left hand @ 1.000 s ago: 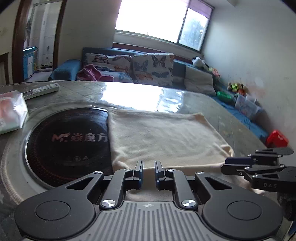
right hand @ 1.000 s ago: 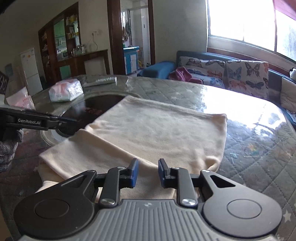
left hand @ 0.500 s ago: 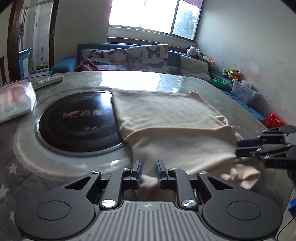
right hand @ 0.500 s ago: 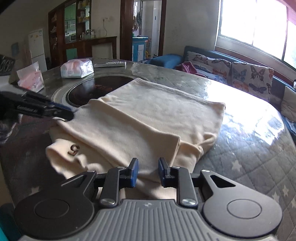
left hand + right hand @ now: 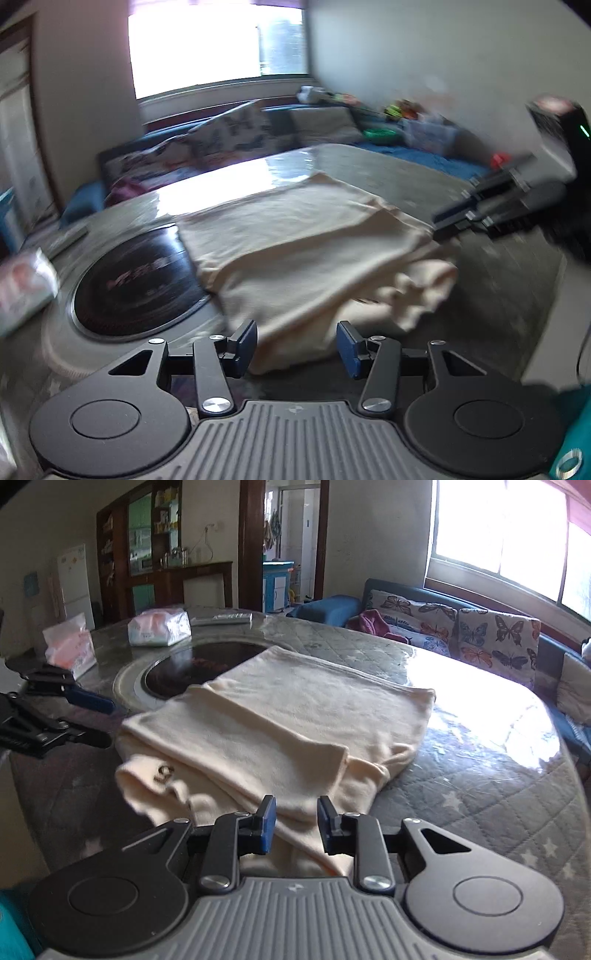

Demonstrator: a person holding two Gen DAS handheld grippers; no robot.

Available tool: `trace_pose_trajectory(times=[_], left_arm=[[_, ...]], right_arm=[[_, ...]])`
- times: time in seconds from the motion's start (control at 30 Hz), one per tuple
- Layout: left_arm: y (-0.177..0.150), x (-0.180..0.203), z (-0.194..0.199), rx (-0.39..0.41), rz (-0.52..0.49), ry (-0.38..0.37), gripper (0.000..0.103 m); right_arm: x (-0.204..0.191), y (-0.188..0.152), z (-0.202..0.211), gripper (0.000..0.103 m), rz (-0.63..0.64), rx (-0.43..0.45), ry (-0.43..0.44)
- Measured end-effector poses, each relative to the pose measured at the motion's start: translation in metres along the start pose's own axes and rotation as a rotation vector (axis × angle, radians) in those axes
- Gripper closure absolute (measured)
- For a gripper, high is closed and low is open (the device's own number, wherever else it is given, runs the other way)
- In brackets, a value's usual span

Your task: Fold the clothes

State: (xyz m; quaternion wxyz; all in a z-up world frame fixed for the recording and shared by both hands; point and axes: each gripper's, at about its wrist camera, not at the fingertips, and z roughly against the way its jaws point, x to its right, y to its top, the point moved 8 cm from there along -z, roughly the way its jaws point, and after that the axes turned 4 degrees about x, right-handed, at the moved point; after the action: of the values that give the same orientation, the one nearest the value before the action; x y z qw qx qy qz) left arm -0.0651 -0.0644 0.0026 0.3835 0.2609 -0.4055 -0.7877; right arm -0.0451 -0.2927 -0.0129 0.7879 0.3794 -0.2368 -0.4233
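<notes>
A cream garment (image 5: 295,709) lies folded on the round table (image 5: 480,775), with its near layers bunched and a small dark mark on one flap. My right gripper (image 5: 297,825) sits over the garment's near edge, its blue pads close together with a fold of cloth between them. The left wrist view is blurred. There my left gripper (image 5: 297,345) is open with its pads wide apart, just in front of the cream garment (image 5: 303,240), whose near edge lies slack on the table. From the right wrist view the left gripper (image 5: 94,720) shows open, beside the garment's left corner.
A black round hob (image 5: 192,672) is set in the table, partly under the garment. Two tissue packs (image 5: 159,627) (image 5: 70,650) and a remote (image 5: 221,618) lie at the far left. A sofa with butterfly cushions (image 5: 461,627) stands behind. The table's rim is close below both grippers.
The garment was drawn toward the near edge and settled in layers. My left gripper opened and let go of the cloth. The right gripper's gap looks unchanged.
</notes>
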Motion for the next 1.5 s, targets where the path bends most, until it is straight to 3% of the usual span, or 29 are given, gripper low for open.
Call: trace_pose_trajectory(times=[0.17, 0.2, 0.23, 0.33, 0.4, 0.43, 0.47, 0.6, 0.67, 0.77, 0.87, 0.93, 1.03, 1.13, 1.2, 1.23, 1.27, 1.5], left_arm=[[-0.01, 0.029, -0.014, -0.006, -0.165, -0.01, 0.052], [-0.012, 0.033, -0.018, -0.005, -0.183, -0.013, 0.052], [-0.013, 0.037, -0.021, -0.007, -0.199, -0.013, 0.052], [-0.013, 0.045, -0.028, 0.018, -0.245, -0.003, 0.057], [-0.012, 0.045, -0.032, 0.027, -0.247, 0.003, 0.067], [-0.011, 0.045, -0.034, 0.032, -0.246, 0.005, 0.079], [-0.009, 0.044, -0.034, 0.038, -0.24, 0.003, 0.086], [0.006, 0.028, -0.033, 0.065, -0.155, 0.001, 0.093], [0.016, 0.018, -0.034, 0.078, -0.09, -0.009, 0.093], [0.029, 0.006, -0.04, 0.087, -0.012, -0.027, 0.093], [0.039, -0.004, -0.048, 0.094, 0.051, -0.048, 0.093], [0.043, -0.01, -0.051, 0.093, 0.072, -0.052, 0.093], [0.037, -0.01, -0.052, 0.084, 0.056, -0.05, 0.088], [0.025, -0.007, -0.047, 0.07, 0.026, -0.032, 0.086], [0.017, -0.005, -0.044, 0.065, -0.001, -0.016, 0.075], [0.014, -0.004, -0.042, 0.065, -0.018, -0.003, 0.062], [0.01, -0.003, -0.04, 0.064, -0.035, 0.009, 0.059], [-0.005, -0.004, -0.049, 0.034, -0.186, 0.078, 0.059]], right_arm=[[-0.007, -0.014, 0.012, 0.058, 0.098, -0.032, -0.004], [-0.009, -0.017, 0.013, 0.046, 0.116, -0.036, -0.004], [-0.013, -0.02, 0.015, 0.043, 0.145, -0.038, -0.005], [-0.021, -0.025, 0.017, 0.042, 0.206, -0.035, -0.007], [-0.026, -0.026, 0.016, 0.04, 0.228, -0.03, -0.001], [-0.028, -0.027, 0.015, 0.038, 0.237, -0.027, 0.002], [-0.029, -0.027, 0.014, 0.037, 0.244, -0.025, 0.005], [-0.039, -0.023, 0.006, 0.027, 0.299, 0.006, 0.012], [-0.042, -0.019, 0.002, 0.026, 0.329, 0.032, 0.014], [-0.045, -0.011, -0.01, 0.031, 0.346, 0.048, 0.031], [-0.042, -0.001, -0.027, 0.049, 0.303, 0.036, 0.065], [-0.033, 0.006, -0.038, 0.074, 0.206, -0.005, 0.105], [-0.019, 0.017, -0.044, 0.087, 0.063, -0.04, 0.169], [-0.006, 0.027, -0.044, 0.09, -0.038, -0.051, 0.208], [0.0, 0.033, -0.043, 0.09, -0.068, -0.049, 0.219], [0.001, 0.035, -0.043, 0.091, -0.075, -0.048, 0.221], [0.002, 0.037, -0.043, 0.091, -0.074, -0.045, 0.222], [-0.003, 0.042, -0.046, 0.091, -0.047, -0.023, 0.207]])
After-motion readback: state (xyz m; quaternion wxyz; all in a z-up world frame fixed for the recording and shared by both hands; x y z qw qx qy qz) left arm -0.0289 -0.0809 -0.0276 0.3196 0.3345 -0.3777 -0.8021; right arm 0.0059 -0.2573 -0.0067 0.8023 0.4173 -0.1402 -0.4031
